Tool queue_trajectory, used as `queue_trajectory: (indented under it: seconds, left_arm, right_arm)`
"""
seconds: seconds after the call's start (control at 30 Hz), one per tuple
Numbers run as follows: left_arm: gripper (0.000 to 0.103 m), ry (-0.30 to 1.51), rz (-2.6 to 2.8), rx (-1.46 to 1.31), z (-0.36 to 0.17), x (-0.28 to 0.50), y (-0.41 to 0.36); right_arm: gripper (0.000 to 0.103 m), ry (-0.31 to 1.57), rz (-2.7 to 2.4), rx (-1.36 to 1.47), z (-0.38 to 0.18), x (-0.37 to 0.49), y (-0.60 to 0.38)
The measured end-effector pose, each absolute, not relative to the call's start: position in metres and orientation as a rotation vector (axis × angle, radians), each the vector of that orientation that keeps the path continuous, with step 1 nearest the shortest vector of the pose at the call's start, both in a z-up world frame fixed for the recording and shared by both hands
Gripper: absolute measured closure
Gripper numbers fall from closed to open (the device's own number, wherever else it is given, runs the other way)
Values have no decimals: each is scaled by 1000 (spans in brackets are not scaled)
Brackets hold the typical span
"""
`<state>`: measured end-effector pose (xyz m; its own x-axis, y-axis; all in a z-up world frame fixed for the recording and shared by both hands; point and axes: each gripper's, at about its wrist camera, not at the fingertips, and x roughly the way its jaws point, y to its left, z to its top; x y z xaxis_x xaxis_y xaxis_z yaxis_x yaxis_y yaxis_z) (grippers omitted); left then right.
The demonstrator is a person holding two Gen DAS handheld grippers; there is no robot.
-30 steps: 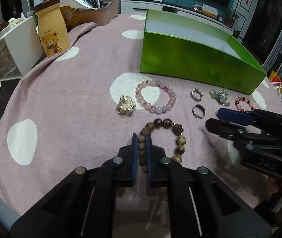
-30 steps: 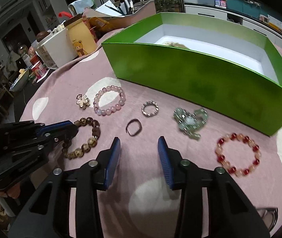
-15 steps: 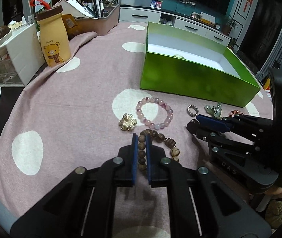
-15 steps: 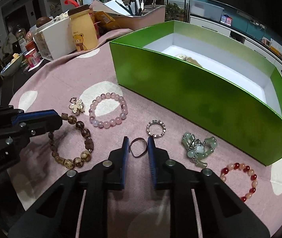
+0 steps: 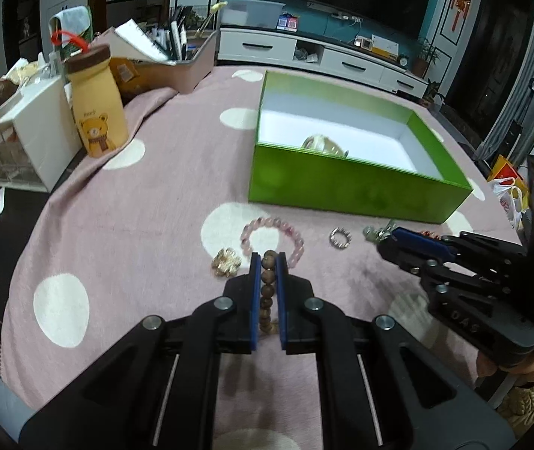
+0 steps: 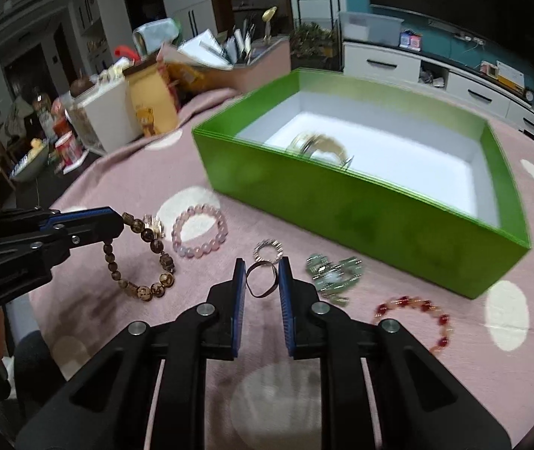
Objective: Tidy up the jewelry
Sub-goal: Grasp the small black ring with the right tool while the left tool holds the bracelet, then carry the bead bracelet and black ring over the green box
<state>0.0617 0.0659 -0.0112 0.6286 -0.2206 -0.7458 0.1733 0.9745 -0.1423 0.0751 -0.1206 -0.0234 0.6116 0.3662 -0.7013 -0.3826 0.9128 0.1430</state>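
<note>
1. Currently, left claw (image 5: pixel 268 262) clamps the wooden bead bracelet (image 6: pixel 143 258), dangling above the bench (image 5: pixel 146 202).
2. Right claw (image 6: pixel 261 273), having just closed, pinches the thin ring (image 6: pixel 262 279).
3. Carry both level over the green box (image 6: pixel 360 206); release inside.

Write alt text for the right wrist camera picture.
The right gripper pinches a thin dark metal ring above a pink polka-dot tablecloth. Beside it, the left gripper lifts a brown wooden bead bracelet, with an open green box behind.
</note>
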Motion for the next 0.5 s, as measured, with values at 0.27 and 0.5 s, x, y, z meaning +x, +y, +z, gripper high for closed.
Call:
queue_trajectory:
  seconds: [0.27,0.5]
  left_arm:
    - [96,811,-250,-31,21,78,50]
    - [96,770,-265,-3,50,97,32]
  right_arm:
    - [86,719,384,43,15,73,-161]
    - [86,671,343,45,35,79,-188]
